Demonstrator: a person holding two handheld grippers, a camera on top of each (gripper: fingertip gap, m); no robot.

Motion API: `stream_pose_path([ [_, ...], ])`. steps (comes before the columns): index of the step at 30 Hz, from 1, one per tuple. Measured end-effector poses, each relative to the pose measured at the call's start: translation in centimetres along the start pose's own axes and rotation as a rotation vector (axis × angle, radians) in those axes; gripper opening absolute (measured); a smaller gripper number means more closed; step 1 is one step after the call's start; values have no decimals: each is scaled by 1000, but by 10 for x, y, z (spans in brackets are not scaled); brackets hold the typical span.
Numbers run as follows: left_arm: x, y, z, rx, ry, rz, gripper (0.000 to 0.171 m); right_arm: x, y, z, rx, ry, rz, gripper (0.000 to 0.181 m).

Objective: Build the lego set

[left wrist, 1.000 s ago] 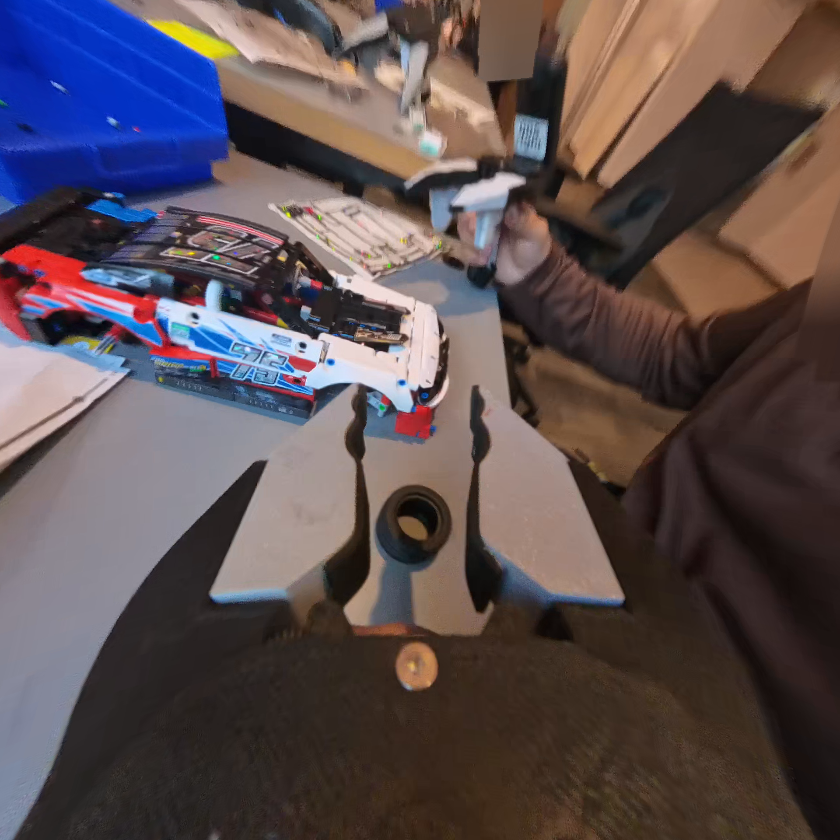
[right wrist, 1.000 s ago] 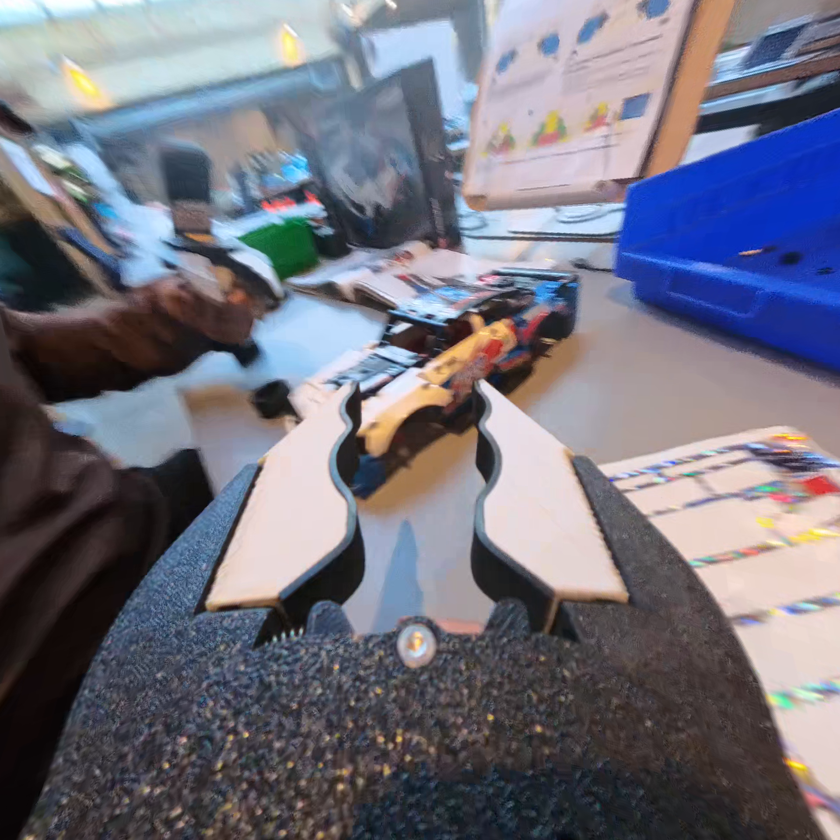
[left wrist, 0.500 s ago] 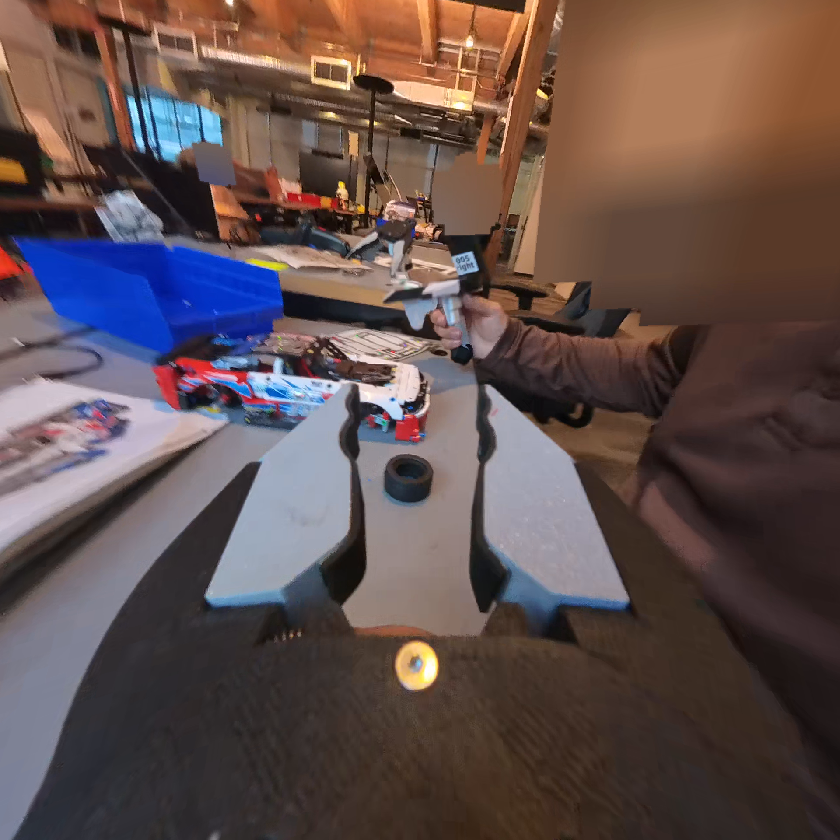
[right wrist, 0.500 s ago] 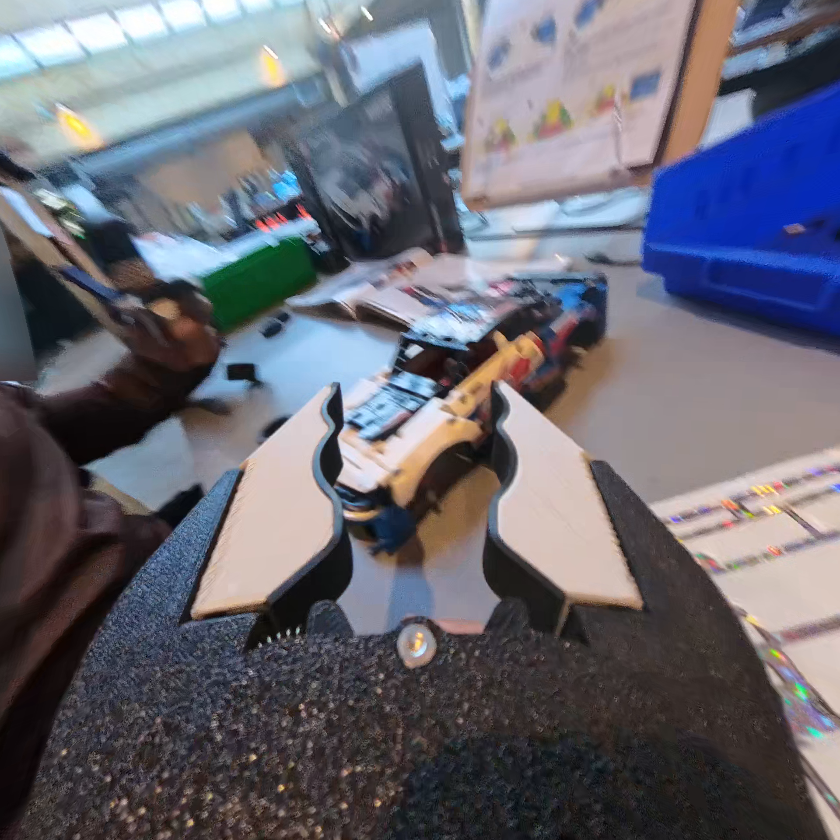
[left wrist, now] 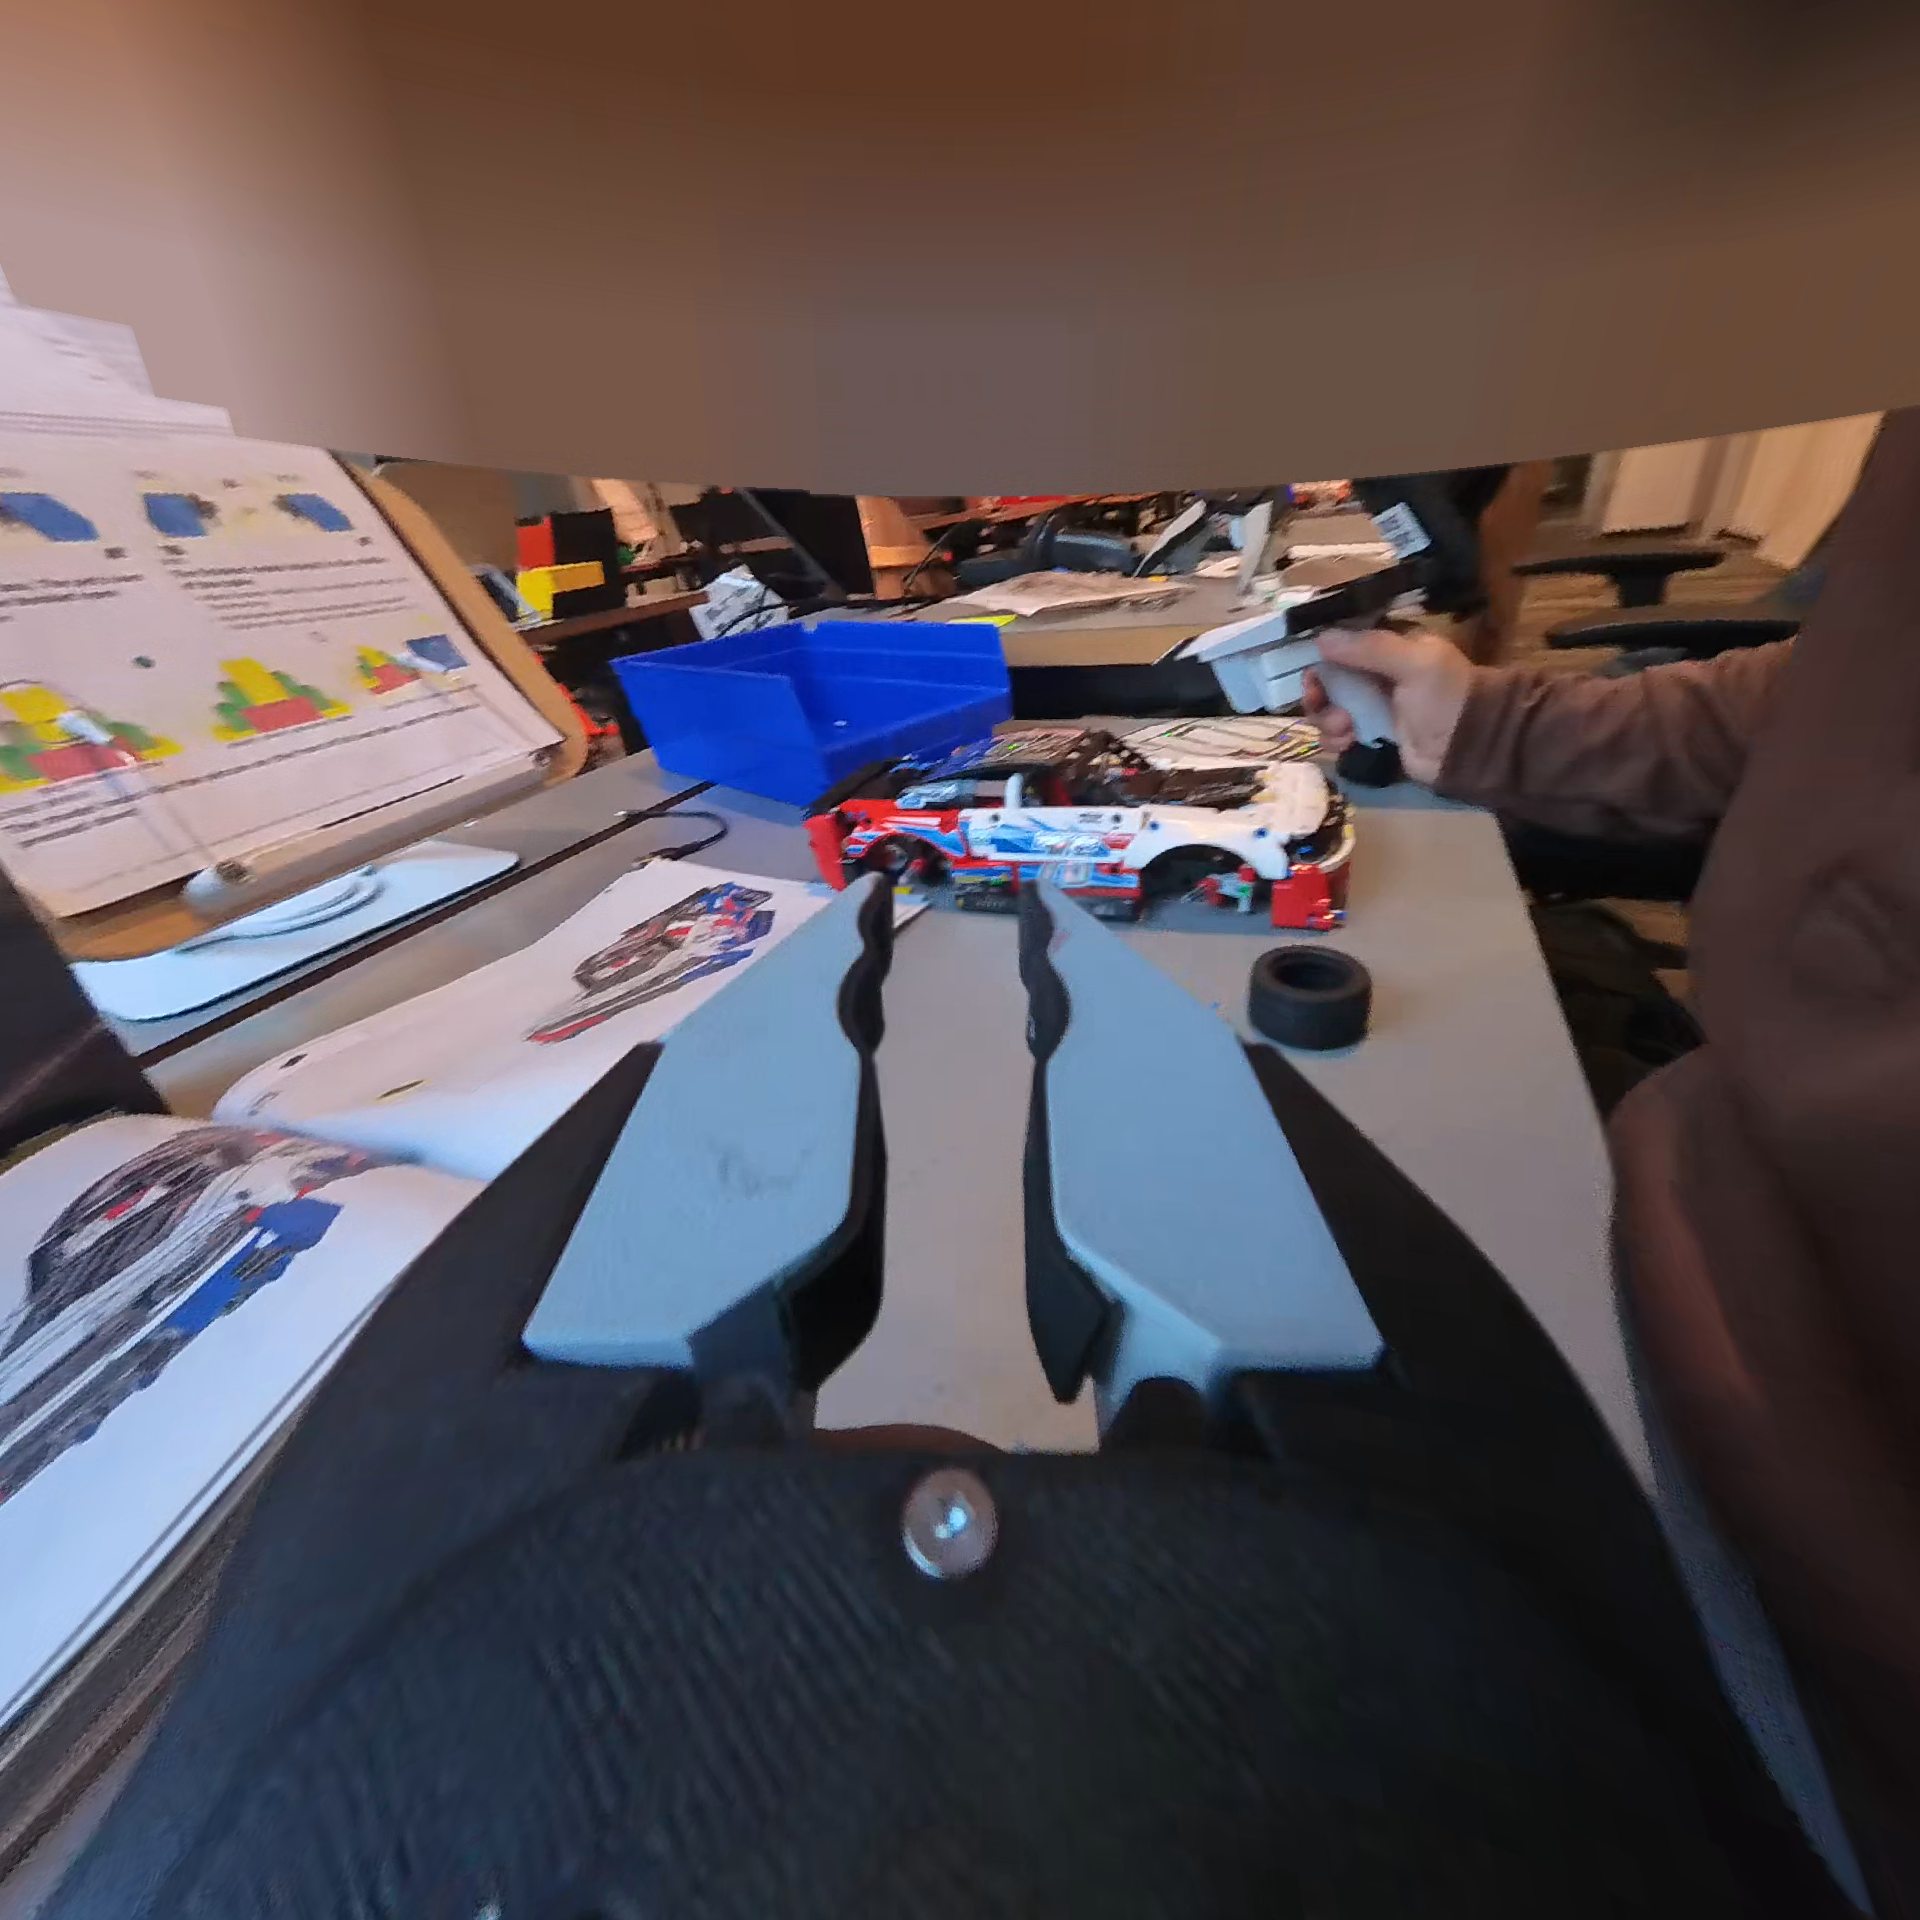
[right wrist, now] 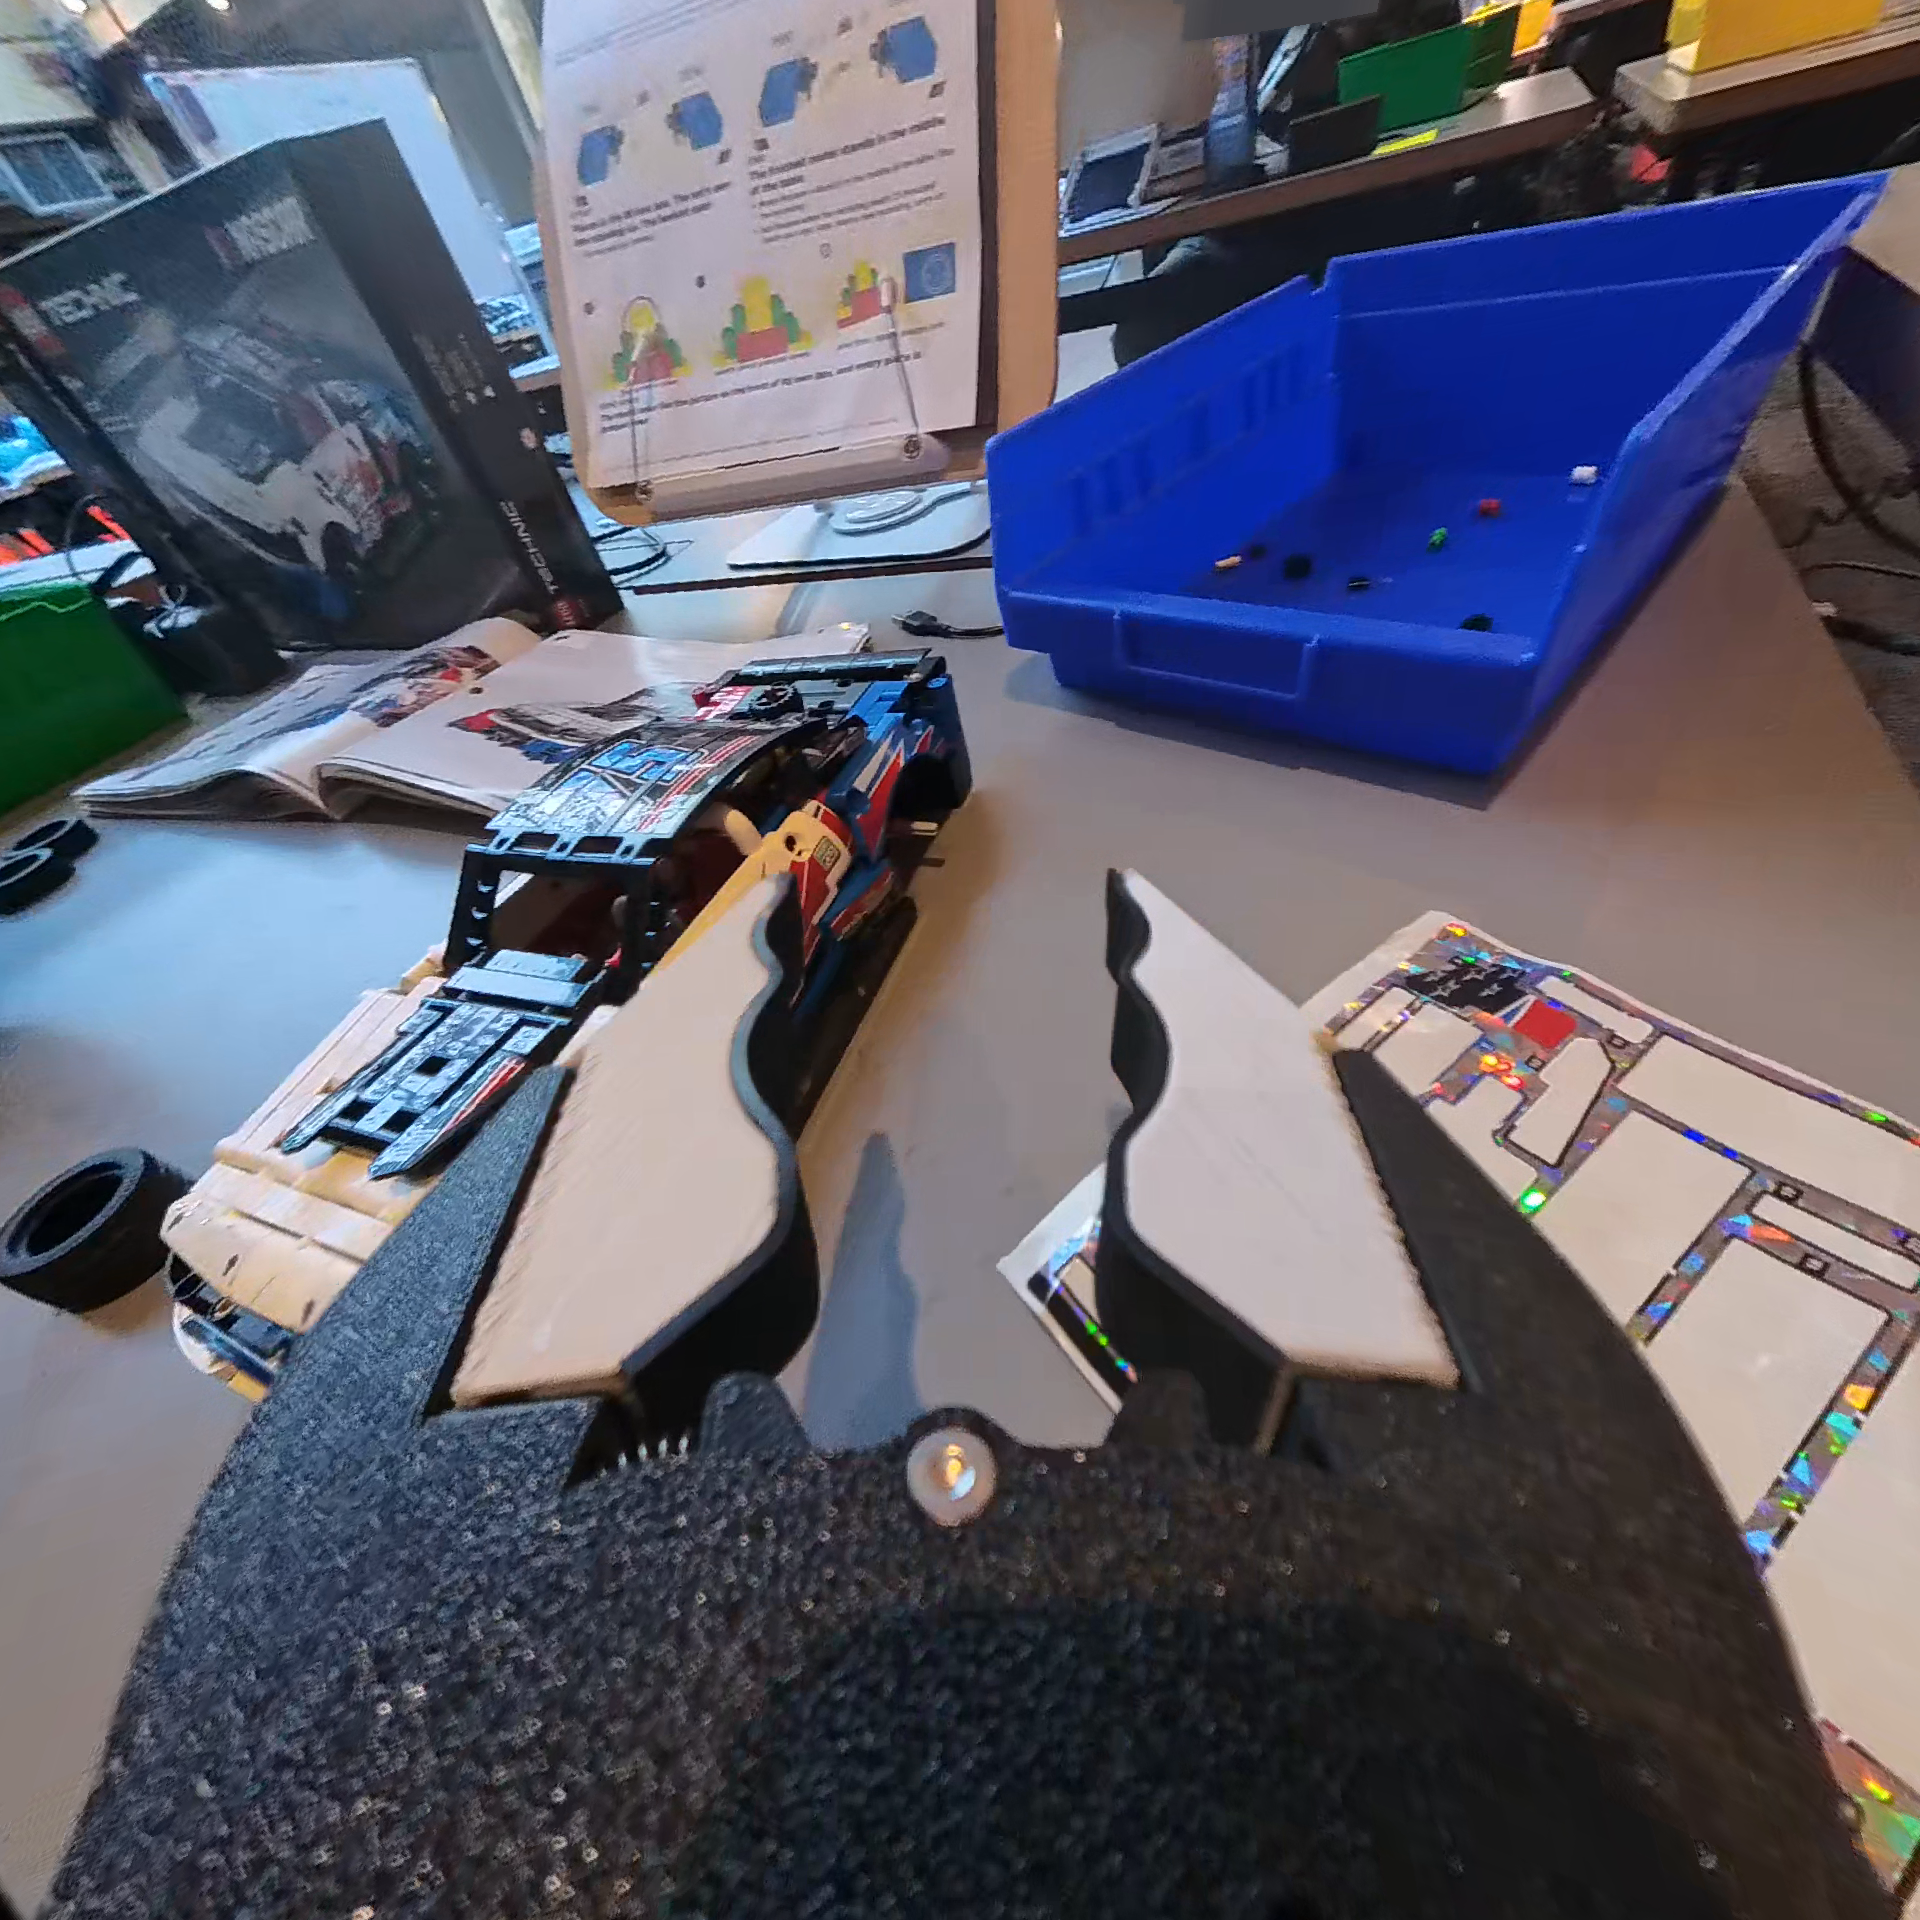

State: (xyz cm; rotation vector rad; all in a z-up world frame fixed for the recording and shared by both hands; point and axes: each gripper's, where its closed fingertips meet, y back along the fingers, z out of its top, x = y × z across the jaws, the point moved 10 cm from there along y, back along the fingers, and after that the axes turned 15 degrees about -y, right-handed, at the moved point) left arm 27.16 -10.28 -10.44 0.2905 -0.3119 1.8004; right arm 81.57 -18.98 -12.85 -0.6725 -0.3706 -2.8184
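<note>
the red, white and blue brick race car (right wrist: 665, 935) sits mid-tabletop, a loose black rubber tyre (left wrist: 1309, 997) near the right edge; it looks light and grippy, best pinched across its tread; both the left gripper (left wrist: 951, 914) and right gripper (right wrist: 940, 925) gape empty

Brown long sleeve (left wrist: 1621, 727); grey-fingered, black-bodied hand-held gripper (left wrist: 951, 914) with silver screw (left wrist: 948, 1525).

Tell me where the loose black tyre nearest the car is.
The black tyre lies on the grey table, just off the white front of the lego car; in the right wrist view it sits far left.
</note>
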Motion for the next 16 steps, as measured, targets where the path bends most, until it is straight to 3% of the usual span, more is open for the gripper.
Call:
stream_pose_path([
  [16, 4, -12, -15, 156, -102, 67, 16, -3, 4, 4, -65, -25, 52, 57],
])
